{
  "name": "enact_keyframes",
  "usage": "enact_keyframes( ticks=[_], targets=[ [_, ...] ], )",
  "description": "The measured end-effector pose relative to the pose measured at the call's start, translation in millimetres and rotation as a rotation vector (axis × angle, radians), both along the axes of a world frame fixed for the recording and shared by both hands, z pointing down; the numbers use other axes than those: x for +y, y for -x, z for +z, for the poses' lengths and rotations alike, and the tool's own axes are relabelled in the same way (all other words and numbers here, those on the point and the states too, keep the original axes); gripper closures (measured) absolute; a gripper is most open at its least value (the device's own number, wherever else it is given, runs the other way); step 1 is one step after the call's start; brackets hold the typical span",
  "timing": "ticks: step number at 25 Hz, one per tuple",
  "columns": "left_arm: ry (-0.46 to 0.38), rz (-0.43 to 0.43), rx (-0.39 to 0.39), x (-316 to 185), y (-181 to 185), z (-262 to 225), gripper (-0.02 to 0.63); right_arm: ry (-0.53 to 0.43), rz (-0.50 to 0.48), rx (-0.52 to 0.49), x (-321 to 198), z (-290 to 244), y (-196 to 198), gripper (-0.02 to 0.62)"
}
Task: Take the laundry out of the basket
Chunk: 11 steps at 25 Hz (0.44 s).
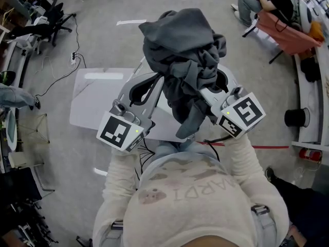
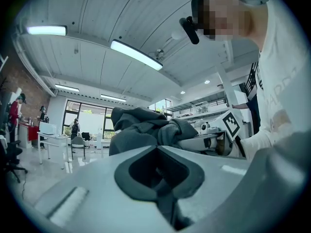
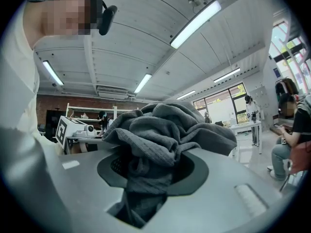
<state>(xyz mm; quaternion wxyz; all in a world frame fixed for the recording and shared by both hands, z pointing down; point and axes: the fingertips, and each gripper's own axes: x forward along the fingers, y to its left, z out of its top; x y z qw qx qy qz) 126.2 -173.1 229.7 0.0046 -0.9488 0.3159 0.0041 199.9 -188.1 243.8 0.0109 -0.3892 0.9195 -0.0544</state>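
A dark grey garment [image 1: 180,45] is bunched up in the air in front of me, between both grippers. My right gripper [image 1: 205,94] is shut on it. In the right gripper view the cloth [image 3: 165,125] fills the gap of the right gripper [image 3: 150,164] and piles over the jaws. My left gripper [image 1: 157,84] meets the garment's left edge. In the left gripper view its jaws are together, with a thin strip of dark cloth in the slit of the left gripper [image 2: 156,149]. The rest of the garment [image 2: 141,125] lies beyond it. No basket is in view.
A white table [image 1: 87,96] stands on the floor below the grippers. Office chairs [image 1: 51,19] and cables are at the far left. A seated person [image 1: 272,4] is at the far right. A red tape line [image 1: 267,147] runs across the floor on the right.
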Motion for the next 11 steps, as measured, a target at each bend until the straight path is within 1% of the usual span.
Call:
enact_keyframes(
  ticks=[11],
  targets=[
    [-0.007,-0.005,0.003,3.4,2.0,-5.9,0.509,-0.008,-0.001,0.005,2.4,-4.3,1.7,0.411]
  ],
)
